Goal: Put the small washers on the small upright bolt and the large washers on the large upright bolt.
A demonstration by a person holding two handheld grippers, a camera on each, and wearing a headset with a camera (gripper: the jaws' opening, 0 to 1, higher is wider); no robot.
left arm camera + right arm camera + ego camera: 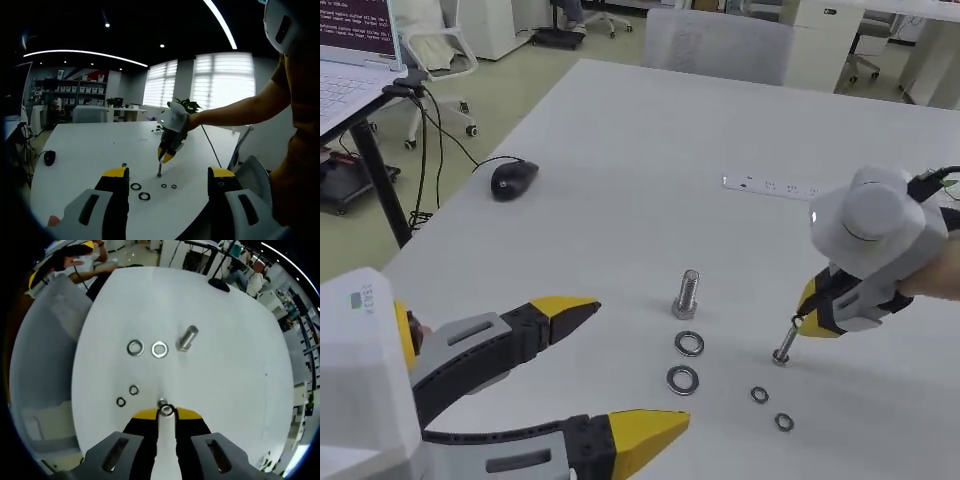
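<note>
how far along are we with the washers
Nothing looks finished: the large bolt stands bare. In hand: the right gripper pinches one small washer at the top of the small bolt. To do: two small washers and two large washers lie on the table; the left gripper is open.

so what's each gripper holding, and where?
Right gripper pinches a small washer by its rim, just over the small bolt. Left gripper is open, holding nothing.

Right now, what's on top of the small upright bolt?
The right gripper holds a small washer just over the tip of the small bolt. Its yellow jaw tips cover the contact, so whether the washer is already threaded on can't be told.
</note>
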